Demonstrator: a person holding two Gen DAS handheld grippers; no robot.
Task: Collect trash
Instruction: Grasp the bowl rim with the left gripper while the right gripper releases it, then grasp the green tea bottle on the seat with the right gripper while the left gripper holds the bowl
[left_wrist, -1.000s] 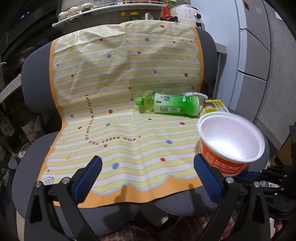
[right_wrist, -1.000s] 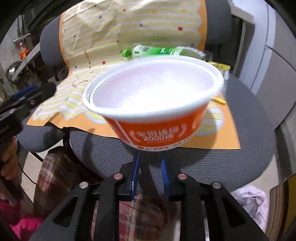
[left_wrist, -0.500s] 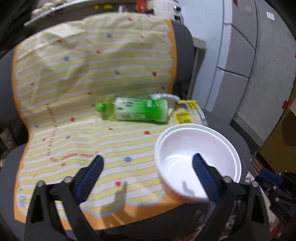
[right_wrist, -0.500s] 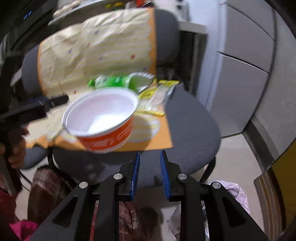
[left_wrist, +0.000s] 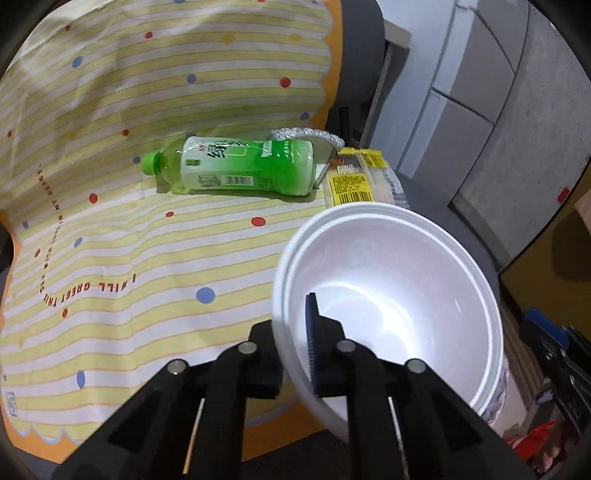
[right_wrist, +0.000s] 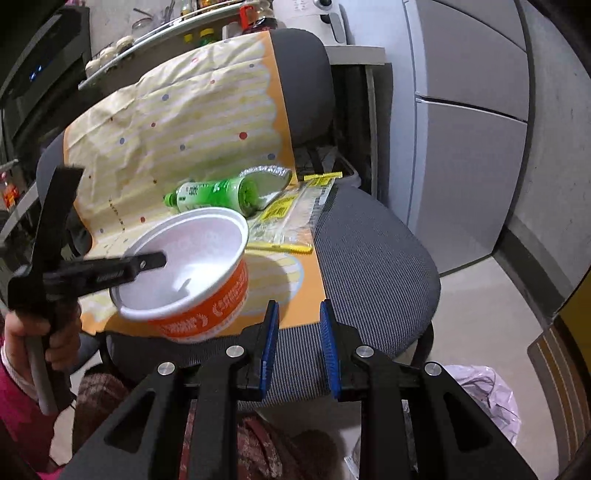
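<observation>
While the left claw (left_wrist: 295, 347) pinches the near rim of the instant noodle cup (left_wrist: 391, 306), one finger inside and one outside, the cup hangs tilted over the front edge of the office chair (right_wrist: 373, 258). Right claw (right_wrist: 299, 343): jaws opening, nothing between them, just beside the cup. On the striped yellow cloth (left_wrist: 147, 229) lie a green tea bottle (left_wrist: 236, 170), a foil lid (left_wrist: 314, 134) and a yellow-labelled clear wrapper (left_wrist: 362, 181), all touching.
</observation>
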